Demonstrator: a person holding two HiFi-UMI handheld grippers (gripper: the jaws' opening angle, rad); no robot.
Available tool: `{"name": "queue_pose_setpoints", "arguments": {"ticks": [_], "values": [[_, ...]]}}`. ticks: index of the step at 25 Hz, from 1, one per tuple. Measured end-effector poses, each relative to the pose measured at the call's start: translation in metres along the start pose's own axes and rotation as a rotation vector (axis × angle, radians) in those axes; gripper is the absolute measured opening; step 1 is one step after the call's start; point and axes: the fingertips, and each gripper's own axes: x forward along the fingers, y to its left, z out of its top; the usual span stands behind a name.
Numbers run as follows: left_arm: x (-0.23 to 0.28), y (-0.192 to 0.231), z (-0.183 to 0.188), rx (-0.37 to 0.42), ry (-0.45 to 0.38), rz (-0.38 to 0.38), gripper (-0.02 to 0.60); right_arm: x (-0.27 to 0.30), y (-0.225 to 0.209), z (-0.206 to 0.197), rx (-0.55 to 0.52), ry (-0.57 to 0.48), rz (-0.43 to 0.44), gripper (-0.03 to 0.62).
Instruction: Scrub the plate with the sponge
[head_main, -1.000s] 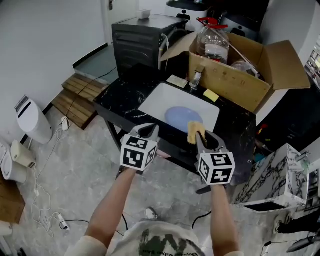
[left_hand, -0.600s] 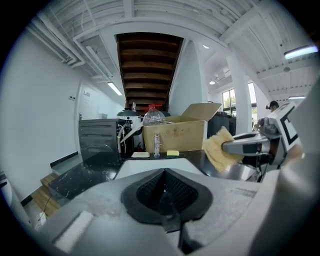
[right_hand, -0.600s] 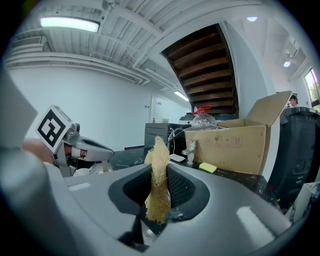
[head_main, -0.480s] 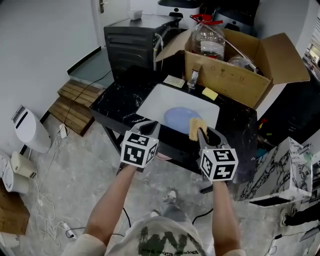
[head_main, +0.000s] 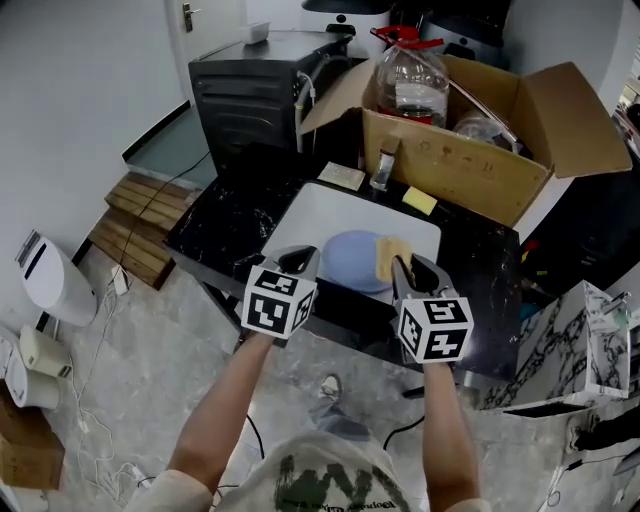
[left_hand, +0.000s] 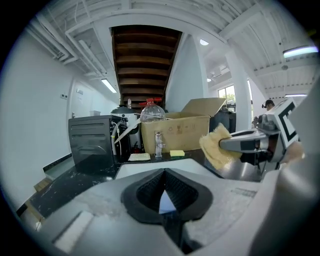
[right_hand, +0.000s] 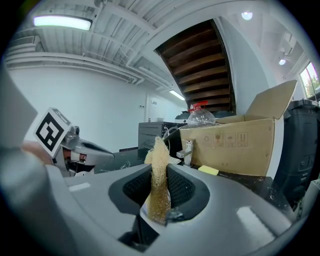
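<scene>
A pale blue plate (head_main: 349, 258) lies in the white sink basin (head_main: 318, 212). My right gripper (head_main: 404, 264) is shut on a tan fibrous sponge (head_main: 389, 256), which stands upright between the jaws over the plate's right edge. In the right gripper view the sponge (right_hand: 158, 176) fills the gap of that gripper (right_hand: 159, 169). Over the basin's front rim, left of the plate, my left gripper (head_main: 298, 261) is shut with nothing in it. The left gripper view shows its own jaws (left_hand: 164, 175) closed, with the sponge (left_hand: 215, 145) at the right.
The basin sits in a black marble counter (head_main: 214, 226). Behind it stand a faucet (head_main: 381, 166), a yellow sponge (head_main: 420, 200) and a pale pad (head_main: 342, 176). An open cardboard box (head_main: 480, 135) with a large water bottle (head_main: 405, 85) is at the back right, a black appliance (head_main: 248, 85) at the back left.
Both grippers have come closer to the basin. The sponge, still held, now hangs over the plate's right edge. The left gripper stays shut.
</scene>
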Motion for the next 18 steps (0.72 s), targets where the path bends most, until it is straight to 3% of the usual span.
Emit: {"name": "queue_pose_setpoints", "arguments": {"ticks": [9,18], "values": [[0.084,0.031,0.018,0.007,0.033,-0.053,0.003,0.069,-0.052,0.003,0.036,0.034,-0.060,0.071],[0.138,0.042,0.030,0.009,0.057,-0.087,0.003,0.107,-0.091,0.006,0.055,0.058,-0.097,0.071]]}}
